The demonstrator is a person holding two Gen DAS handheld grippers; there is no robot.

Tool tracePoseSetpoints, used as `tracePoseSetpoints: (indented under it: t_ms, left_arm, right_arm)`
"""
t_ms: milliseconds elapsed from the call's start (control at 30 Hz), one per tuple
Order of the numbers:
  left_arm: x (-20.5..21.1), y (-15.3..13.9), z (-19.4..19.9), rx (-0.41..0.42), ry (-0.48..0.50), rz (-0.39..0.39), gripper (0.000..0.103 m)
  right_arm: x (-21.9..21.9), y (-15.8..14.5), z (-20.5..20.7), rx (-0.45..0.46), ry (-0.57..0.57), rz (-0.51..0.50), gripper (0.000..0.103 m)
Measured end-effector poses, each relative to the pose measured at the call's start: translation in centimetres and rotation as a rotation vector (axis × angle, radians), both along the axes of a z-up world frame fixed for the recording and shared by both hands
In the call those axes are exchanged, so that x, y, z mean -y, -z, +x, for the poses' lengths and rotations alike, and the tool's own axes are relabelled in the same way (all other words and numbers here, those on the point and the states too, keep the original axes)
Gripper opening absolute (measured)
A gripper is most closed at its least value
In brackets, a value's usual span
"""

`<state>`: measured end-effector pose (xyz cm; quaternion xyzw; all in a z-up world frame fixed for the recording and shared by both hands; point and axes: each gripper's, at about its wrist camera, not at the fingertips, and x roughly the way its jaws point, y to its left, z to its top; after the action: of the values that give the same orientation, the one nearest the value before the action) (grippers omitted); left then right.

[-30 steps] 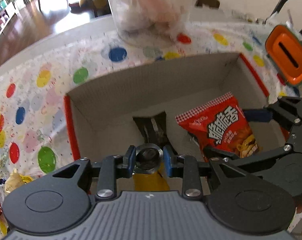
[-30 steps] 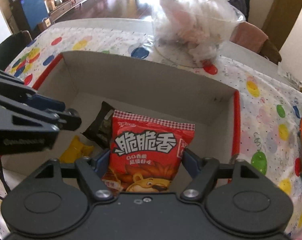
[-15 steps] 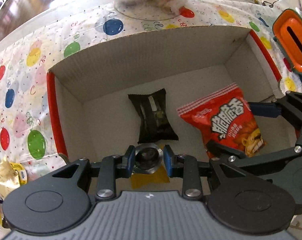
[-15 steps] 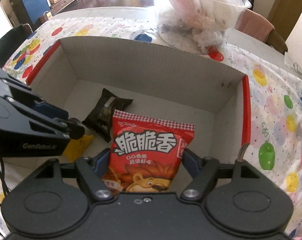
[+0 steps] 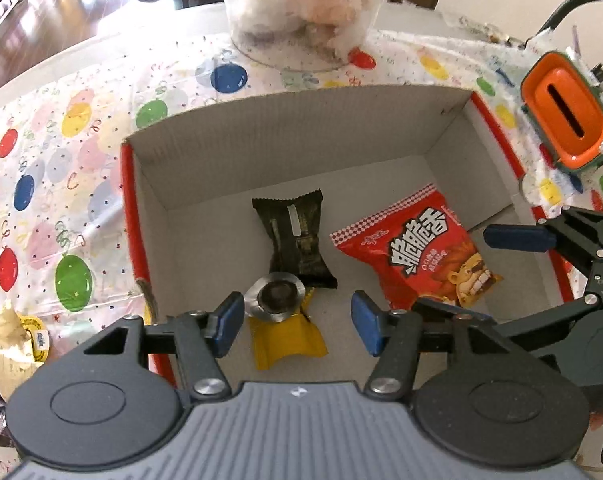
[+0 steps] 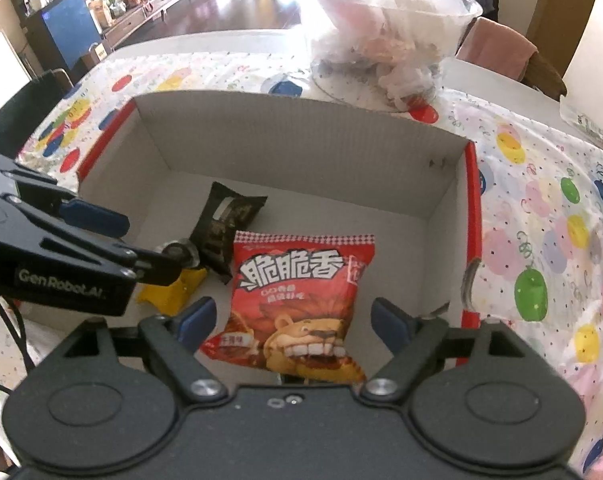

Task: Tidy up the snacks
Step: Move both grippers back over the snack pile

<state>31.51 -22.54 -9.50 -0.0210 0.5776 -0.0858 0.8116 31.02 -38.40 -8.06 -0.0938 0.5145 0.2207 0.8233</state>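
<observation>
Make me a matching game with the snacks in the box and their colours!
Things:
1. lion snack bag
2. wrapped bar
3. small packet under the round foil snack
4. round foil snack

Colours:
A. yellow
B. silver
C. red
D. black

Right pairs: 1-C, 2-D, 3-A, 4-B. All four are in the cardboard box.
</observation>
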Motion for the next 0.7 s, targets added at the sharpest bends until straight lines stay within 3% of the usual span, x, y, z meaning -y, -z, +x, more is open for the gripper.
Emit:
tracePoseSetpoints:
  t_ms: [367, 700]
  left_arm:
    - [-2.0, -4.2, -4.2, 0.170, -0.037, -0.041, 0.064]
    - [-6.4, -7.6, -9.7, 0.340, -0.089, -0.064, 0.073]
  right_arm:
    - [0.3, -3.9, -2.7, 0.094, 0.000, 0.112, 0.093]
    - [-1.0, -7.1, -5.9, 0.154, 0.000, 0.224, 0.100]
